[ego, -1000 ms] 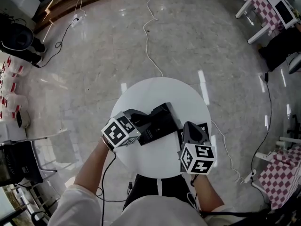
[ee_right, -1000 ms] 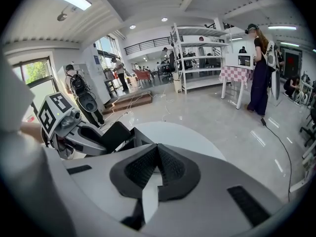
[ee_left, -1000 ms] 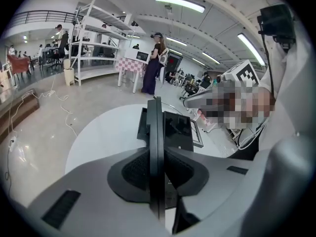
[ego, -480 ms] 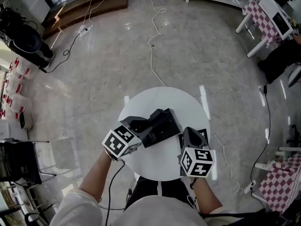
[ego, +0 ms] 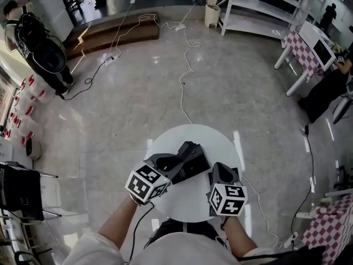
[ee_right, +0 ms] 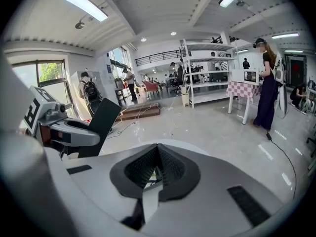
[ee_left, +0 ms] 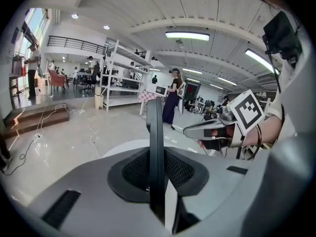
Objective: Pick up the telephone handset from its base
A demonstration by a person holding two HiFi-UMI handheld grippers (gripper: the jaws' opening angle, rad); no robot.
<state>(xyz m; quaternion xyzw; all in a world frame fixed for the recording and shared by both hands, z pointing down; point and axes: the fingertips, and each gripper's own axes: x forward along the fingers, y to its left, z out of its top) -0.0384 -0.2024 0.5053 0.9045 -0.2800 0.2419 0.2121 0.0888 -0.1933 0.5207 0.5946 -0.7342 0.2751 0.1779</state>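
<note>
Left gripper [ee_left: 157, 181] is clamped on the telephone handset [ee_left: 156, 132]. Its jaws stand slightly apart, with the thin black slab edge-on between the pads. We judge the grip to be near one end, so most of the handset projects forward past the jaws. That suits carrying it clear of whatever it sat on.

Right gripper [ee_right: 155, 152] has its jaws closed together with nothing between them. It hangs just beside the handset, apparently in reserve, not assisting.

In the head view both forearms enter from below. Each gripper tilts forward and downward, with its marker cube turned up toward the camera.

The handset lies over the round white table [ego: 193, 200] and looks raised off it. The dark shape there is hard to read, so we cannot tell whether a base remains beneath it.
</note>
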